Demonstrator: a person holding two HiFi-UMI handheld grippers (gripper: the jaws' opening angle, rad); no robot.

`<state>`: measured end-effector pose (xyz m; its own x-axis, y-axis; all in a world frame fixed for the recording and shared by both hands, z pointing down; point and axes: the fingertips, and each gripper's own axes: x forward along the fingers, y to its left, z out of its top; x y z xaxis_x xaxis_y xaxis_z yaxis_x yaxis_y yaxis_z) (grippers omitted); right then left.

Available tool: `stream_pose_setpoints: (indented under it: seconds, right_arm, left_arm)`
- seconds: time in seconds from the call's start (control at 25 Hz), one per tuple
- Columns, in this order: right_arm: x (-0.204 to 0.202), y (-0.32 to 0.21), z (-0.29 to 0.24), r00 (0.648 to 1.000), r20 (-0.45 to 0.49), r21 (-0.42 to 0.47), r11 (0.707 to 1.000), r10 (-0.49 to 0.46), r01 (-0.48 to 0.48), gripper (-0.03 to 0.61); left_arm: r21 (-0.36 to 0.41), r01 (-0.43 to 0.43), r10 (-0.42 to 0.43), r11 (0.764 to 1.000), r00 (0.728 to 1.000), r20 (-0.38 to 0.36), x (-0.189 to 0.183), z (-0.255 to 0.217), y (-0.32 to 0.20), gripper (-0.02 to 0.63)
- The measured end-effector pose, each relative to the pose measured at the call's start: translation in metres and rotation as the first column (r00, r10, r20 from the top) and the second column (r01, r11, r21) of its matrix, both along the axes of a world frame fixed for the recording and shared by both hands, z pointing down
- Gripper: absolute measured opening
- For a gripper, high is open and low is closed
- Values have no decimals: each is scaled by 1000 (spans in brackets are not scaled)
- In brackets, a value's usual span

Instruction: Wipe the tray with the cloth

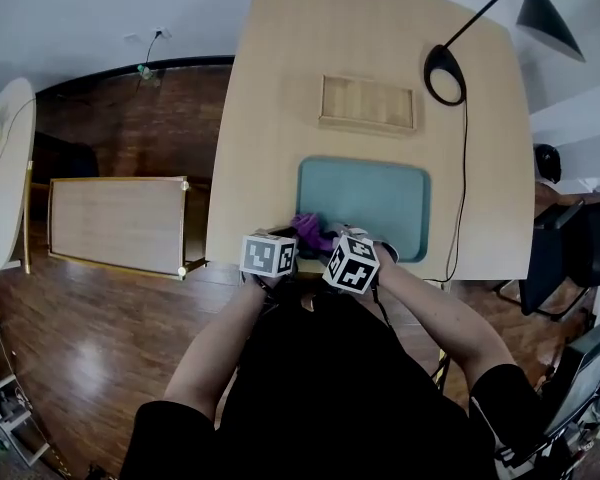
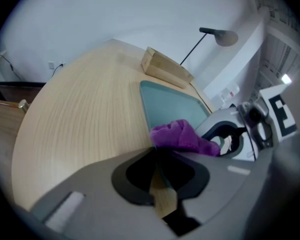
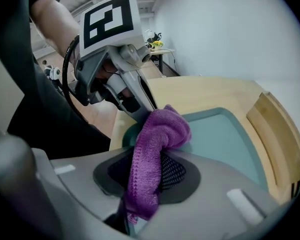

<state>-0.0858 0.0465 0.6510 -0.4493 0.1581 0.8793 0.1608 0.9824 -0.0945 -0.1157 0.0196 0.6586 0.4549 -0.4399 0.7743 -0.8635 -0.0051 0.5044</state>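
Purple cloth [image 3: 157, 144], soft, light and floppy, is clamped between the jaws of the right gripper [image 3: 148, 170] and bunched over the near-left corner of the teal tray [image 1: 380, 193]. It should drag easily and crumple under pressure, so a thick fold looks like the best hold. The left gripper [image 2: 159, 156] pinches the tray's near-left rim, probably to steady it. The tray's raised rim bounds each stroke, and its far and right parts lie bare. Beyond the tray sit a wooden box [image 1: 368, 103] and a lamp base [image 1: 445, 73].
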Motion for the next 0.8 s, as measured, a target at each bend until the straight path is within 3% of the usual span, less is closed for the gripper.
stream_pose_setpoints:
  seconds: [0.08, 0.16, 0.32, 0.44, 0.6, 0.8]
  right_arm:
    - [6, -7, 0, 999, -13, 20, 999, -41, 41, 106]
    - [10, -39, 3, 998, -40, 115, 992, -52, 56, 106]
    - [5, -141, -6, 996, -44, 251, 966, 72, -59, 106]
    - [1, -191, -7, 992, -77, 296, 952, 98, -71, 106]
    - [-2, -203, -5, 992, -91, 309, 949, 89, -57, 107]
    - [6, -168, 1, 994, -67, 259, 963, 90, -70, 106]
  left_arm:
    - [4, 4, -4, 1000, 1000, 13, 1, 0, 0, 61]
    - [6, 3, -3, 1000, 1000, 13, 1, 0, 0, 60]
    - [16, 1, -1, 1000, 1000, 0, -1, -1, -1, 61]
    - [20, 4, -4, 1000, 1000, 11, -2, -3, -2, 61]
    - [19, 10, -10, 1000, 1000, 15, -4, -5, -4, 61]
    - [6, 8, -8, 1000, 1000, 8, -4, -2, 0, 60]
